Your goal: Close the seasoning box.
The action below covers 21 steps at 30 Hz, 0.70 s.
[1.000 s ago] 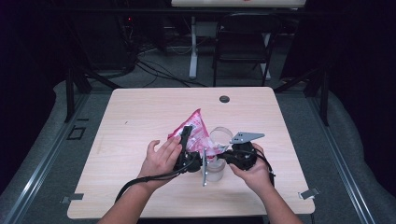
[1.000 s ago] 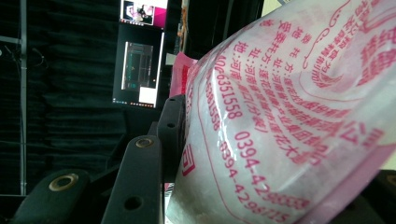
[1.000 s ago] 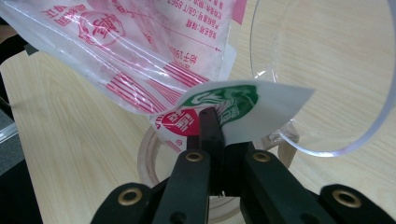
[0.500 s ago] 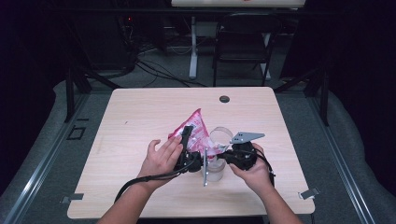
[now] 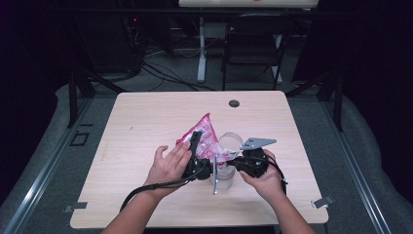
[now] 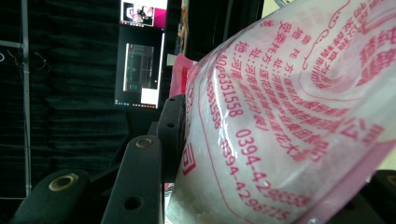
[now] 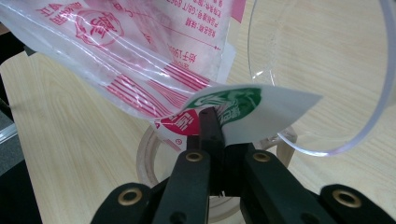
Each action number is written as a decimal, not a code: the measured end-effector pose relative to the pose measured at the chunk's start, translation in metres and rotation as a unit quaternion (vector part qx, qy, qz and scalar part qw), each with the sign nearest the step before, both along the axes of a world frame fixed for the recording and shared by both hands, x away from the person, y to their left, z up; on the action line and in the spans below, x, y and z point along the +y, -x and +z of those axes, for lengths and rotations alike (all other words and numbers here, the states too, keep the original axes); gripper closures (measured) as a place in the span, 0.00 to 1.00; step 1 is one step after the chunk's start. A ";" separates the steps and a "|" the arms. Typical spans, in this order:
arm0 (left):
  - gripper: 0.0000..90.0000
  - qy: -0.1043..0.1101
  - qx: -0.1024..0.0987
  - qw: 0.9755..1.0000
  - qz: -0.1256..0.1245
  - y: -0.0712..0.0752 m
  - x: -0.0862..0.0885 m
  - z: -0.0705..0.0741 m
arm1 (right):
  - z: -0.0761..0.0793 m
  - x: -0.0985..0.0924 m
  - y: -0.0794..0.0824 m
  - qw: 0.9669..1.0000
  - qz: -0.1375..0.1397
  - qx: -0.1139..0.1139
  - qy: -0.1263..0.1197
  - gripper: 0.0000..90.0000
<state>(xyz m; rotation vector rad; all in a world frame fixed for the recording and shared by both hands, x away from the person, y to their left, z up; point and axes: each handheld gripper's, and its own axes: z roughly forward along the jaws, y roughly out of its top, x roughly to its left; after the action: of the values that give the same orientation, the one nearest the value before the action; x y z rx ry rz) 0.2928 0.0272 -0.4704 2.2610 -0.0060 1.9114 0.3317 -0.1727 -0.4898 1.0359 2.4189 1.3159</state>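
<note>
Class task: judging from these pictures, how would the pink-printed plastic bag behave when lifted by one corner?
The bag looks floppy: its film creases and folds where the right gripper pinches a corner. It probably sags heavily, since white grains bulge its lower part between the left gripper jaws. The glossy film may slip.

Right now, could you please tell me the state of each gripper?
Left gripper: closed on the body of the pink and white bag.
Right gripper: shut, pinching the bag's corner beside the clear cup.
</note>
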 end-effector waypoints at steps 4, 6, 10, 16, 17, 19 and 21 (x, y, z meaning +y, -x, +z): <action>0.71 -0.002 -0.001 1.000 -0.001 0.000 0.000 0.000 | 0.000 0.000 0.000 1.000 0.000 0.000 0.000 1.00; 0.71 -0.003 -0.002 1.000 -0.001 0.001 -0.001 0.000 | 0.000 0.000 0.000 1.000 0.000 0.000 0.000 1.00; 0.71 -0.003 -0.002 1.000 -0.003 0.001 -0.001 0.000 | 0.000 0.000 0.000 1.000 0.000 -0.001 0.000 1.00; 0.71 -0.006 0.001 1.000 0.000 0.001 -0.002 0.001 | -0.001 -0.001 -0.001 1.000 -0.002 0.000 0.000 1.00; 0.71 -0.006 0.001 1.000 0.001 0.000 -0.002 0.001 | -0.001 -0.001 -0.001 1.000 -0.002 0.001 0.000 1.00; 0.71 -0.007 0.001 1.000 0.001 0.000 -0.002 0.001 | -0.001 -0.002 -0.001 1.000 -0.001 0.000 0.001 1.00; 0.72 -0.009 0.001 1.000 0.002 0.000 -0.003 0.001 | -0.001 -0.002 -0.001 1.000 -0.002 0.001 0.002 1.00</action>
<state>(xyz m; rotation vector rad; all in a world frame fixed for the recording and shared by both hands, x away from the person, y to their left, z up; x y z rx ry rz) 0.2925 0.0246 -0.4699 2.2762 -0.0185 1.9179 0.3331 -0.1744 -0.4909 1.0409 2.4173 1.3098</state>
